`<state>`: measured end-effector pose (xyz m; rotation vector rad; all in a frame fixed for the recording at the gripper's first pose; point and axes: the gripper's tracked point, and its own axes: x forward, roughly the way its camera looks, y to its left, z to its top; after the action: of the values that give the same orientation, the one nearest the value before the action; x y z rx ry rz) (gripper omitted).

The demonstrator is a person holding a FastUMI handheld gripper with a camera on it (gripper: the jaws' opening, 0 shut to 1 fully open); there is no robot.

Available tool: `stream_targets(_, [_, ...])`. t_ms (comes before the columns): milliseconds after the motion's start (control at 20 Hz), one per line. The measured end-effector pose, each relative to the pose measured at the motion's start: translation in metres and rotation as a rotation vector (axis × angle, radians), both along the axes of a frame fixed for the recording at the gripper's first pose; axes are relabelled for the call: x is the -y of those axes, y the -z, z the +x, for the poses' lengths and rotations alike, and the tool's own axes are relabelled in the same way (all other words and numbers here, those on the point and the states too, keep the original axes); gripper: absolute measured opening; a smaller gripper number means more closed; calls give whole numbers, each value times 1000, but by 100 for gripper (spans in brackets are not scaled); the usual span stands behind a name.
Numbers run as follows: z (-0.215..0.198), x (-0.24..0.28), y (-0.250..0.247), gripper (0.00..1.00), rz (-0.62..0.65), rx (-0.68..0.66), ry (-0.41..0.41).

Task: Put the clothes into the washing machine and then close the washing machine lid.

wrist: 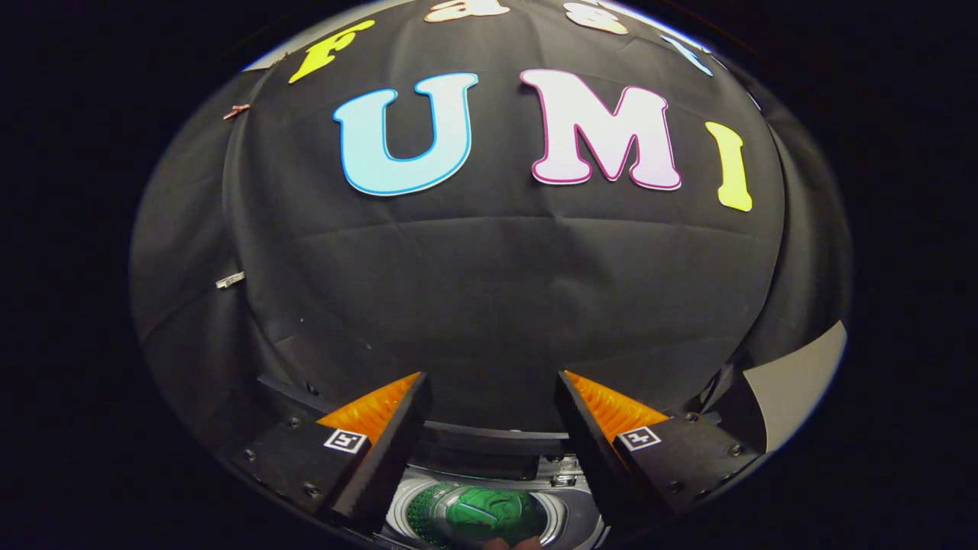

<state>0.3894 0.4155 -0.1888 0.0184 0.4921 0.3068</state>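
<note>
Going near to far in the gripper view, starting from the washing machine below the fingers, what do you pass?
Green clothes in the washing machine drum → the machine's back panel → the open gripper, fingers spread with nothing between them → black cloth wall beyond.

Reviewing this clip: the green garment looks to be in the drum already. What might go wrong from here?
1. The gripper hangs open and empty, facing the booth wall; the washing machine sits low between the fingers, so aiming for the lid may be poor.
2. The green clothes lie bunched near the drum's mouth; if they ride high, the lid might catch them.
3. The lid itself is not clearly visible, so reaching for it could miss.
</note>
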Motion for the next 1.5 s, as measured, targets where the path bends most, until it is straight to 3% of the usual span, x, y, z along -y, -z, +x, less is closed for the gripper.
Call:
stream_targets(400, [-45,2,7,100,31,-13,-54])
stream_targets(950, [-125,10,57,100,46,-206,-75])
stream_targets(1500, [-142,18,22,99,28,-96,-84])
